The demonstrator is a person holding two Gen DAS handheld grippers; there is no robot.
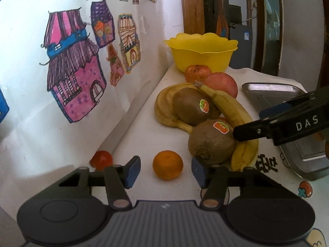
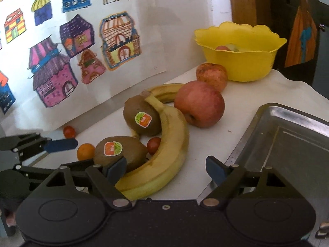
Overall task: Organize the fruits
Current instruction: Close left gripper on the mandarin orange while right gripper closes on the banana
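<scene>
White tabletop (image 1: 144, 127) carries a heap of fruit set against a wall hung with coloured drawings of houses (image 1: 74, 76). Two bananas (image 2: 170, 144) curl around two brown kiwis; the near kiwi (image 1: 211, 142) and the far kiwi (image 1: 191, 109) each wear a round orange-and-green sticker whose print is too small to read. Behind them lie a large red apple (image 2: 199, 105) and a smaller speckled apple (image 2: 211, 76), the latter just beside a yellow scalloped bowl (image 2: 240, 65) with some fruit showing over its rim. A steel tray (image 2: 287, 144) sits on the right of the table.

The left gripper (image 1: 166, 170) has its blue pads spread on either side of a small orange (image 1: 167, 164), neither pad touching it; a cherry tomato (image 1: 101, 159) lies by the wall to the left, and another (image 2: 153, 145) sits between the near kiwi and the banana. The right gripper (image 2: 165, 168) stands wide, straddling the near end of the bananas without pressing on them. From the left wrist view its arm bears the white letters "DAS". Black characters are printed on the tablecloth near the tray, partly hidden, beside a cartoon strawberry (image 1: 305, 188)
</scene>
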